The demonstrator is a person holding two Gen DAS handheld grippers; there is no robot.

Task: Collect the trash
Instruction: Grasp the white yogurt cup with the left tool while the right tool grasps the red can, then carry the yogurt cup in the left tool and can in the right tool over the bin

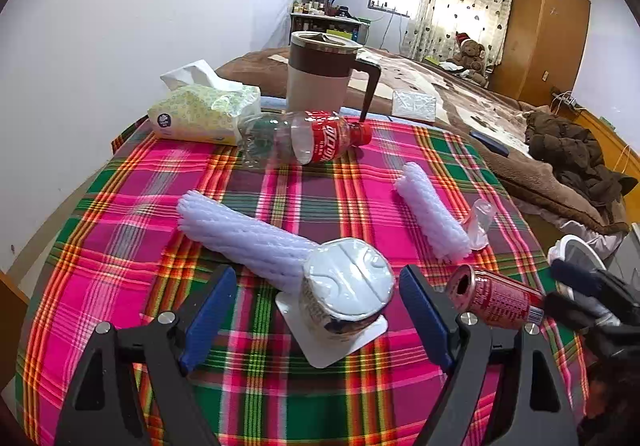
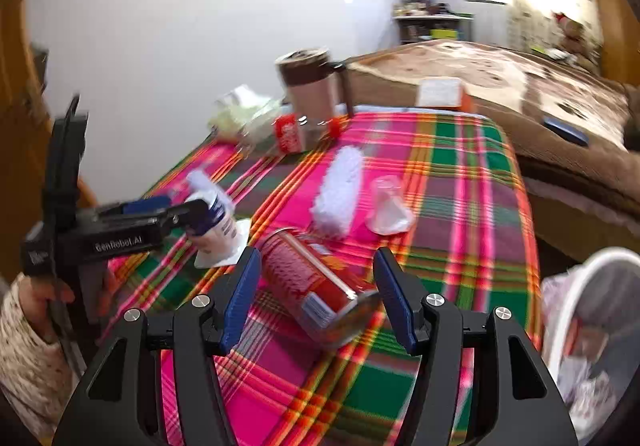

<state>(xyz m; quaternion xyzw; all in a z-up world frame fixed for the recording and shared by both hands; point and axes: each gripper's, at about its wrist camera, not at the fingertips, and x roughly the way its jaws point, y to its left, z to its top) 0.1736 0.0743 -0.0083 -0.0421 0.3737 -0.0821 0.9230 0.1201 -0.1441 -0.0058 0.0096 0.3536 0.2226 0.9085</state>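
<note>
Plaid cloth (image 1: pixel 320 206): pink-green, covers my table.
Room: white wall (image 1: pixel 120 26) left, brown bed (image 1: pixel 460 98) far right.
Left gripper (image 1: pixel 318 310): wide, straddling sealed cup (image 1: pixel 346 286).
Right gripper (image 2: pixel 316 296): wide around red can (image 2: pixel 312 278), lying near.

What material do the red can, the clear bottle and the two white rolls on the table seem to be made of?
Red can: looks like thin metal with a printed label, shiny rim and open mouth.
Clear bottle: transparent plastic, dented, with a red label and cap.
White rolls: probably soft foam netting, matte and ribbed; the pictures cannot confirm this.
</note>
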